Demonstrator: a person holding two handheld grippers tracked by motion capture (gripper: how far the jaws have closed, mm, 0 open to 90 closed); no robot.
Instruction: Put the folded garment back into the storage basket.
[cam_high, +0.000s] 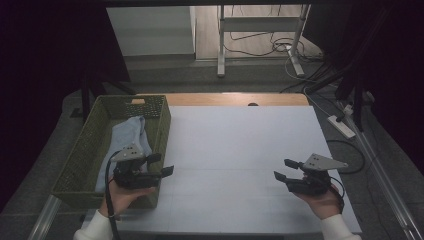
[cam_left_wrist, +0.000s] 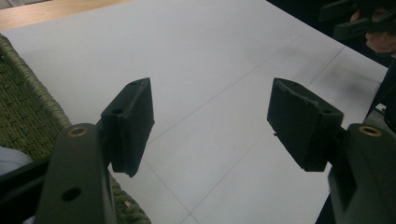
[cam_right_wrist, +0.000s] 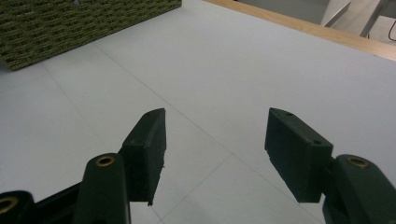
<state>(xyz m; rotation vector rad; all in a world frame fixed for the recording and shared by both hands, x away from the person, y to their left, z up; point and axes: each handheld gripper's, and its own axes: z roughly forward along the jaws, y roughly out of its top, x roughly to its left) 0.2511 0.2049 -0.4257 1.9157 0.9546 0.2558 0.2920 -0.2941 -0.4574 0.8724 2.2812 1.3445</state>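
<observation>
- Left gripper (cam_high: 161, 164) held at the near right corner of a green woven basket (cam_high: 80, 165), jaws apart with nothing between them, aimed across the table.
- Light blue cloth (cam_high: 129, 134) lying crumpled inside the basket, just behind the left hand (cam_high: 122, 192).
- Basket set along the left edge of a white table surface (cam_high: 235, 150), its wall right beside the left gripper in the left gripper view.
- Right gripper (cam_high: 286, 170) held over the near right part of the table, well apart from the basket, jaws spread and gripping nothing.
- Open white surface between the two grippers, crossed by faint seam lines.
- Wooden edge strip (cam_high: 235, 99) along the table's far side.
- Beyond the table: metal stand legs (cam_high: 221, 45), loose cables (cam_high: 280, 47) on the floor, and a white power strip (cam_high: 341, 126) to the right.
</observation>
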